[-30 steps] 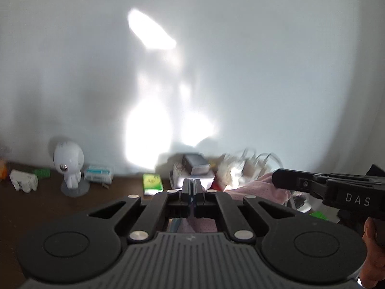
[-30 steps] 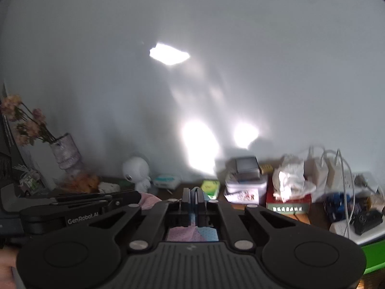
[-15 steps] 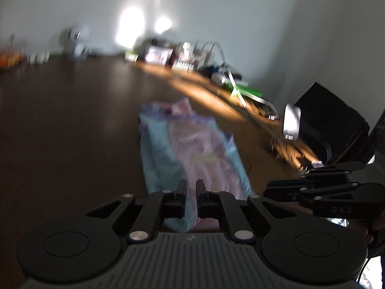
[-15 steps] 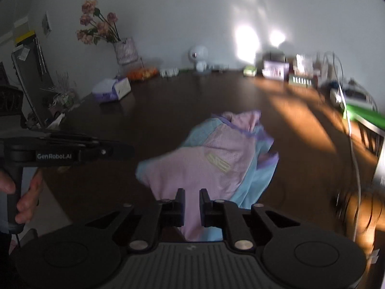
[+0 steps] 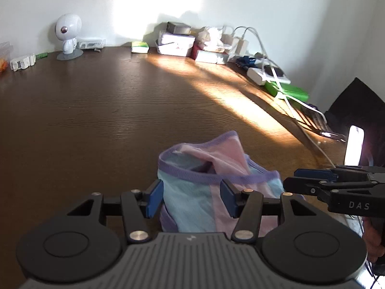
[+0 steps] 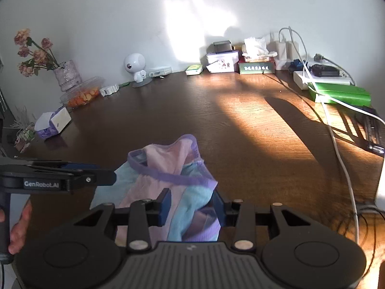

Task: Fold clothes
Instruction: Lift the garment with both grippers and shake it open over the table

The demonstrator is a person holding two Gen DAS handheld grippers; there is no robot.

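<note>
A small pink and light-blue garment (image 5: 207, 183) with purple trim lies bunched on the dark wooden table (image 5: 101, 110) near its front edge. It also shows in the right wrist view (image 6: 168, 183). My left gripper (image 5: 191, 198) is open, with its blue pads either side of the cloth's near end. My right gripper (image 6: 191, 207) is open too, straddling the garment's right part. Each gripper appears side-on in the other's view, the right one (image 5: 332, 187) and the left one (image 6: 57, 180). The garment's near part is hidden under the gripper bodies.
Along the back wall stand a white toy robot (image 6: 136, 68), boxes (image 6: 222, 61), a tissue box (image 6: 256, 61) and chargers. A green box (image 6: 341, 94) and white cables (image 6: 341, 144) lie at the right. A flower vase (image 6: 66, 75) and a small box (image 6: 53, 122) are at the left.
Both grippers have come down from the raised position, opened and let go of the garment. It was stretched out half a second ago and now lies bunched close in front.
</note>
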